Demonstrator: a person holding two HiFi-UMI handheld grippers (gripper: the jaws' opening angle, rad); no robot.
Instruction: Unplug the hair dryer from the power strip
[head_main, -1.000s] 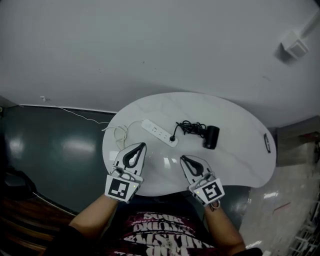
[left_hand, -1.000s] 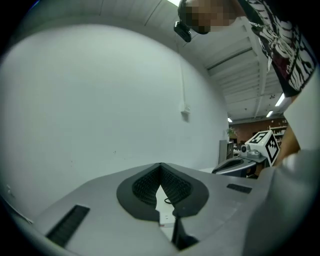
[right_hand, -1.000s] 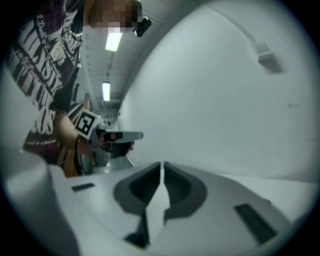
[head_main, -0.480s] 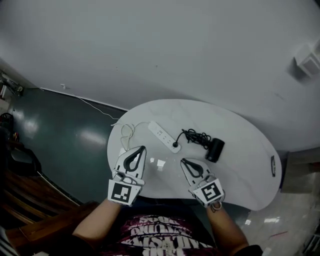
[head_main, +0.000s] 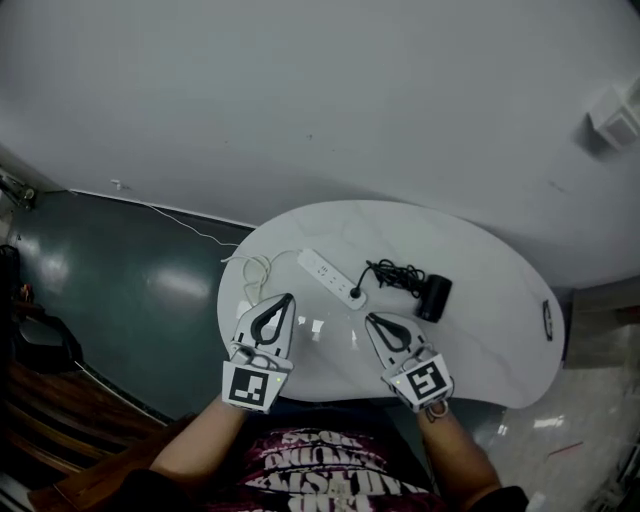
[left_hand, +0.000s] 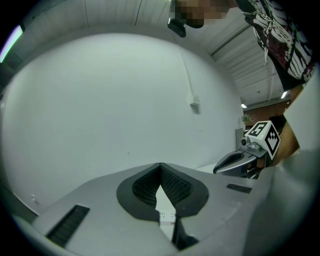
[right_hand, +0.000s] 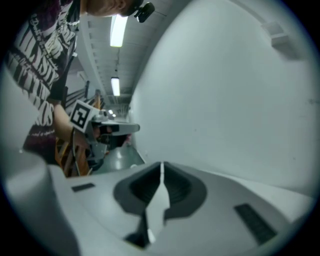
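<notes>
A white power strip (head_main: 329, 276) lies on the white oval table (head_main: 480, 335). A black plug (head_main: 357, 294) sits in its near end. The cord runs to a tangled black bundle (head_main: 396, 275) and a black hair dryer (head_main: 434, 297) lying to the right. My left gripper (head_main: 288, 297) hovers over the table's front, below and left of the strip, its jaws shut and empty. My right gripper (head_main: 368, 318) hangs just short of the plug, also shut on nothing. A sliver of the strip (left_hand: 166, 216) shows behind the left gripper's (left_hand: 160, 166) closed jaws.
A thin white cable (head_main: 250, 268) loops on the table's left part and trails over the dark green floor (head_main: 140, 290). A small dark object (head_main: 547, 320) lies at the table's right edge. A white wall (head_main: 330, 100) rises behind, and the person's torso is at the front edge.
Both grippers stay shut and nearly in place near the table's front. Only the head camera's framing has shifted a little.
</notes>
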